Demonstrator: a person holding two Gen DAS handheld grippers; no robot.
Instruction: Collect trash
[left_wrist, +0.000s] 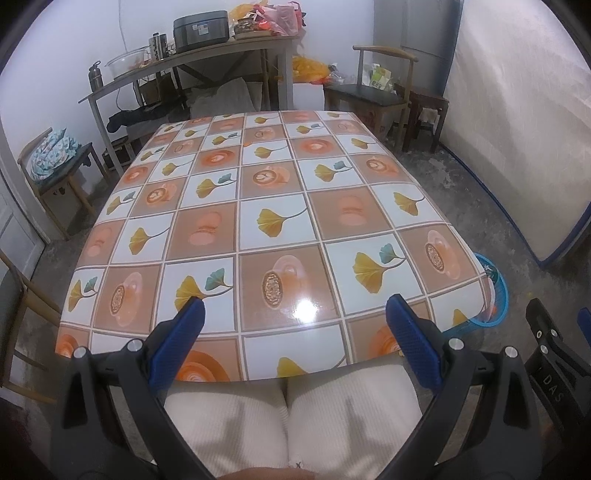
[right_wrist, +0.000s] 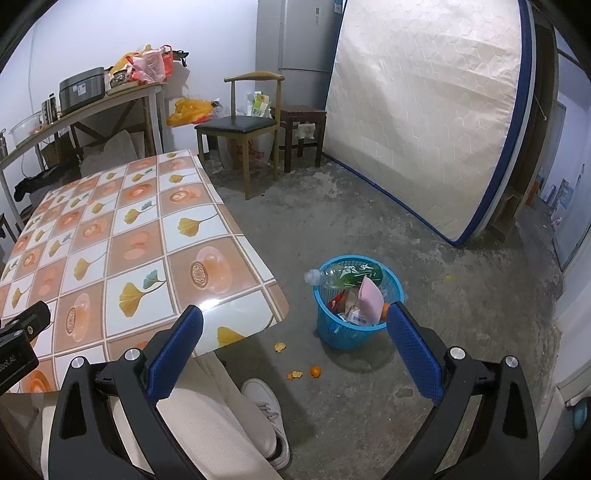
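A blue plastic waste basket (right_wrist: 334, 334) stands on the floor right of the table, holding a green-labelled plastic bottle (right_wrist: 343, 276), a pink card (right_wrist: 371, 299) and paper scraps. Its rim shows past the table corner as the basket (left_wrist: 499, 295) in the left wrist view. Orange peel bits (right_wrist: 280, 346) and a small orange piece (right_wrist: 315, 371) lie on the floor in front of it. My right gripper (right_wrist: 295, 321) is open above the floor, near the basket, holding nothing. My left gripper (left_wrist: 295, 314) is open over the table's near edge, nothing between its fingers.
The table (left_wrist: 258, 206) has a glossy checked cloth with leaf and cup prints. A person's knees in light trousers (left_wrist: 291, 421) and a white shoe (right_wrist: 267, 413) are below. A mattress (right_wrist: 424, 122) leans on the wall. A chair (right_wrist: 240, 129) and stool (right_wrist: 303, 118) stand behind.
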